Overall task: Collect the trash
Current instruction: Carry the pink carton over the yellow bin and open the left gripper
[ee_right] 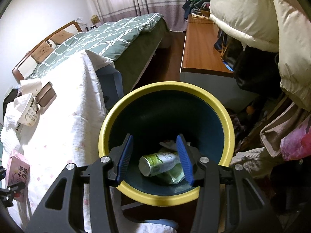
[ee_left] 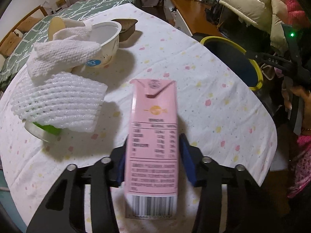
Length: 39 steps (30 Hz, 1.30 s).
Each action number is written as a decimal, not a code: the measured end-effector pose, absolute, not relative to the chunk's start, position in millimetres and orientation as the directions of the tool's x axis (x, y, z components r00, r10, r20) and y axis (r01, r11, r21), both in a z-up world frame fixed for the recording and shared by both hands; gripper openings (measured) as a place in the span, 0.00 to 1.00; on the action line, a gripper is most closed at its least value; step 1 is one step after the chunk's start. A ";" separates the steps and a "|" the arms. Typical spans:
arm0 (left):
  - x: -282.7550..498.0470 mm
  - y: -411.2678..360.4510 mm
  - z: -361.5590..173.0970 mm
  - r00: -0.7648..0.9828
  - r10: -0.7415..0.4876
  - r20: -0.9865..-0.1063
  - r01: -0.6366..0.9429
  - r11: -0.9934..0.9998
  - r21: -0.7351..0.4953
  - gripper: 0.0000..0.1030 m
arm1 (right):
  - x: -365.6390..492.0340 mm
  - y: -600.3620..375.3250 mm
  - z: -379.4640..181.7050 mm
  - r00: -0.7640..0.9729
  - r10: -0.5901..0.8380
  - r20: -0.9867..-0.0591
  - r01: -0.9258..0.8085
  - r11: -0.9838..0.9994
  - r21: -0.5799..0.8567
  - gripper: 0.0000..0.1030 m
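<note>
One pink milk carton (ee_left: 153,141) sits pinched in the left gripper (ee_left: 153,159) jaws above the table (ee_left: 213,101); next it likely needs carrying to the bin (ee_right: 167,89), where the right gripper (ee_right: 155,159) hangs with jaws spread, empty.

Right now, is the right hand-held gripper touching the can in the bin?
Apart. The right wrist view shows the right hand-held gripper open above the bin; the can lies at its bottom.

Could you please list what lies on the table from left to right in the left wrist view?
Green cup → white foam net → pink milk carton held in the left tongs → yellow-rimmed bin beyond the table edge.
</note>
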State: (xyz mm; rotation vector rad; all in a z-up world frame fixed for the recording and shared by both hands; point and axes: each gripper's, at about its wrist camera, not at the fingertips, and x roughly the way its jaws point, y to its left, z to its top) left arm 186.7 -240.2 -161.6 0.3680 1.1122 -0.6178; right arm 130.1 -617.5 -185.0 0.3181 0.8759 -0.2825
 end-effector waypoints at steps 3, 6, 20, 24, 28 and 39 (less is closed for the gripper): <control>185.3 -239.9 -159.9 0.299 -0.276 -0.913 0.637 0.771 -0.025 0.38 | 129.0 -617.2 -185.5 0.608 -0.109 -0.787 0.366 0.918 0.155 0.44; 182.3 -241.1 -157.9 0.301 -0.278 -0.912 0.642 0.767 -0.022 0.38 | 128.1 -617.1 -185.4 0.608 -0.105 -0.787 0.362 0.919 0.157 0.44; 181.2 -303.1 -98.5 0.331 -0.425 -0.842 0.740 0.671 -0.048 0.38 | 93.3 -629.2 -173.0 0.632 -0.148 -0.760 0.384 0.912 0.141 0.43; 190.3 -355.5 -91.8 0.296 -0.466 -0.833 0.784 0.617 -0.067 0.38 | 73.1 -636.4 -164.7 0.642 -0.179 -0.746 0.395 0.911 0.121 0.43; 201.2 -423.8 -94.8 0.259 -0.492 -0.831 0.821 0.565 -0.078 0.38 | 54.9 -645.1 -161.6 0.646 -0.187 -0.740 0.403 0.907 0.123 0.43; 223.1 -553.4 -161.0 0.176 -0.432 -0.885 0.834 0.543 -0.099 0.38 | 27.5 -673.9 -169.7 0.622 -0.213 -0.753 0.453 0.883 0.124 0.44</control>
